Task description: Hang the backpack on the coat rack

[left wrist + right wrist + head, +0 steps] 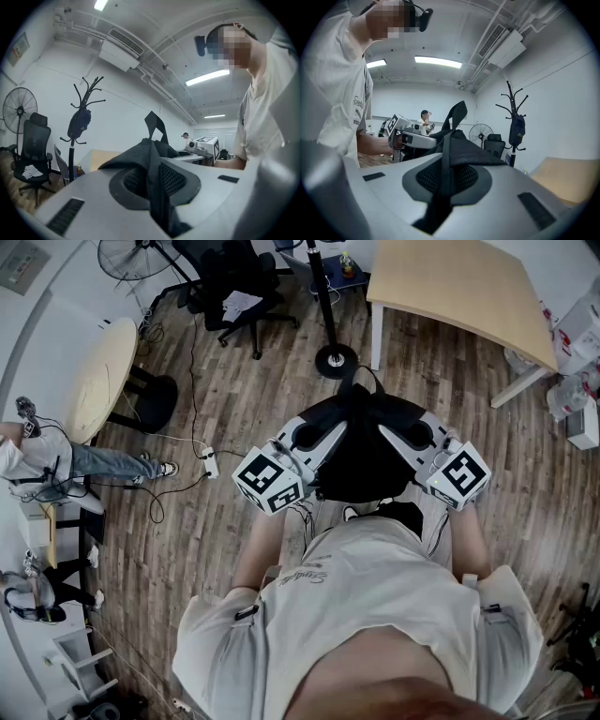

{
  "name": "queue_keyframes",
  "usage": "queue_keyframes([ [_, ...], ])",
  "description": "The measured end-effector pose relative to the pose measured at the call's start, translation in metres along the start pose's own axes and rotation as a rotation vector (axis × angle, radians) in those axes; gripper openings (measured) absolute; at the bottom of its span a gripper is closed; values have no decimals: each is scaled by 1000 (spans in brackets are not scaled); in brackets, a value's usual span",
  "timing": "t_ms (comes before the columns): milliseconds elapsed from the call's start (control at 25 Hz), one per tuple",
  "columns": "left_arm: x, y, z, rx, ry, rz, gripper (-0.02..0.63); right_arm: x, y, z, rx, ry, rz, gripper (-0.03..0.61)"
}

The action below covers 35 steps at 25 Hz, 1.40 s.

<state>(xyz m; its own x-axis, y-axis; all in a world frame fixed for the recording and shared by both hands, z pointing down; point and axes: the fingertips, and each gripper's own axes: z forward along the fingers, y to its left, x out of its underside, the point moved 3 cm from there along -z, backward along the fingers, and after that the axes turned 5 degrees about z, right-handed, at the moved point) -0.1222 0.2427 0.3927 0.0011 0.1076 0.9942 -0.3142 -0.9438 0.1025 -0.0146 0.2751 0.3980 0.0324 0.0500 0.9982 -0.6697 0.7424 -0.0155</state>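
The backpack [361, 460] hangs in the middle of the head view, a black mass carried between the two grippers just above the person's pale shirt and clear of the wooden floor [234, 390]. The left gripper [152, 161] has its jaws drawn narrow onto a fold of the backpack's black fabric, which fills the slot between them and spills out over the top, with a strap loop standing up behind. The right gripper [449, 157] is likewise pinched onto a dark strap of the backpack, the webbing running straight down through its jaws. Both grippers point inward toward each other, with the bag slung between them. The coat rack [336, 360] stands apart from the backpack, toward the upper middle of the head view, its round base on the floor just left of a leg of the wooden table [469, 287]. In the left gripper view a small dark bag [79, 123] already hangs from the rack's pole, below its hooks, at the left of the frame, with a fan [18, 110] and an office chair [33, 150] further left.
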Motion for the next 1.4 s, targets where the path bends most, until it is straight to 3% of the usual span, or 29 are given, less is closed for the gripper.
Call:
queue_keyframes([
  [440, 7, 5, 9, 27, -3, 24, 47, 7, -8, -1, 37, -2, -4, 31],
  [680, 13, 29, 25, 35, 20, 10, 47, 16, -31, 11, 61, -3, 31, 31],
  [1080, 24, 108, 83, 22, 60, -23, 47, 34, -124, 52, 16, -9, 95, 32],
  [1400, 11, 184, 149, 5, 33, 20, 48, 26, -224, 88, -39, -48, 33, 32],
])
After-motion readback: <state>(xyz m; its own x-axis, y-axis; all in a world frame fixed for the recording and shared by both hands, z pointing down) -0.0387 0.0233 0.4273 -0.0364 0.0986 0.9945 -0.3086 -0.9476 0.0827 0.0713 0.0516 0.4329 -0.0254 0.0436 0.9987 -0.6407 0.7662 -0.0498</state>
